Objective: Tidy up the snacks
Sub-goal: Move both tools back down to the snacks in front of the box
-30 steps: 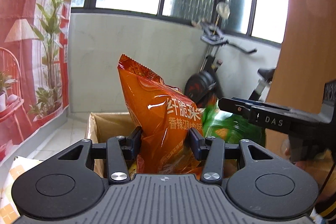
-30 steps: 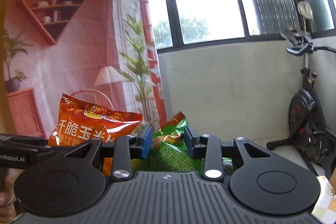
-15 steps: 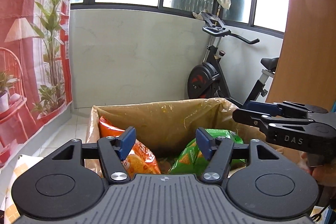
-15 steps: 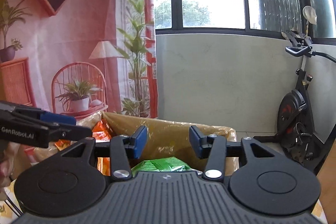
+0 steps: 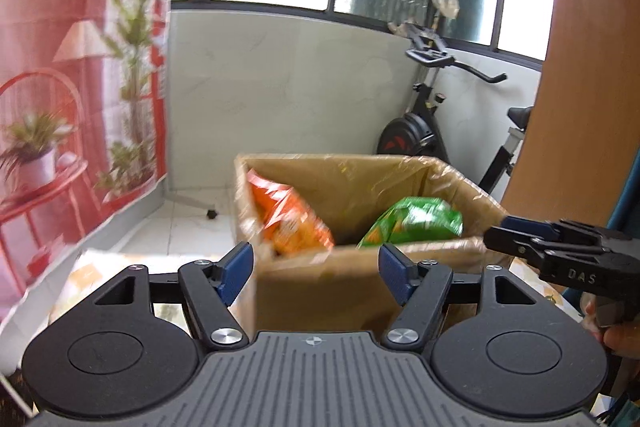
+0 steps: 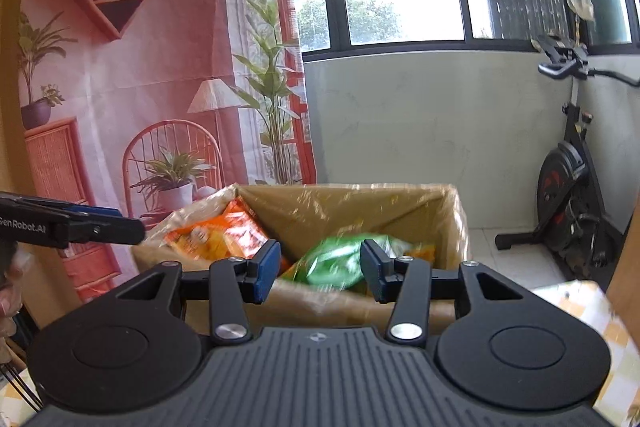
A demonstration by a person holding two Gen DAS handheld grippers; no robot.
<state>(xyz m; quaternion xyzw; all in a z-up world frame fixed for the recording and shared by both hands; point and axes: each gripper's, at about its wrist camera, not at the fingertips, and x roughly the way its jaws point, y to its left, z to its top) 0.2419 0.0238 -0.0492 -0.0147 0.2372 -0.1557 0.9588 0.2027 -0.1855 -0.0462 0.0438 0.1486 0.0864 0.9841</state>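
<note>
"DAS" stands in pale letters on the side of the right gripper (image 5: 516,233), seen from the left wrist. "GenRobot.AI", its first letter cut off, stands on the left gripper (image 6: 120,225).

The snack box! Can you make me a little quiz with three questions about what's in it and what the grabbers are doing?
1. True or false: the orange bag lies inside the cardboard box.
2. Which colour is the other bag in the box? A red, B green, C blue.
3. Fill in: the left gripper and the right gripper each hold ____.

Key: 1 true; 2 B; 3 nothing. The left gripper's jaws are opening, with nothing between them.
</note>
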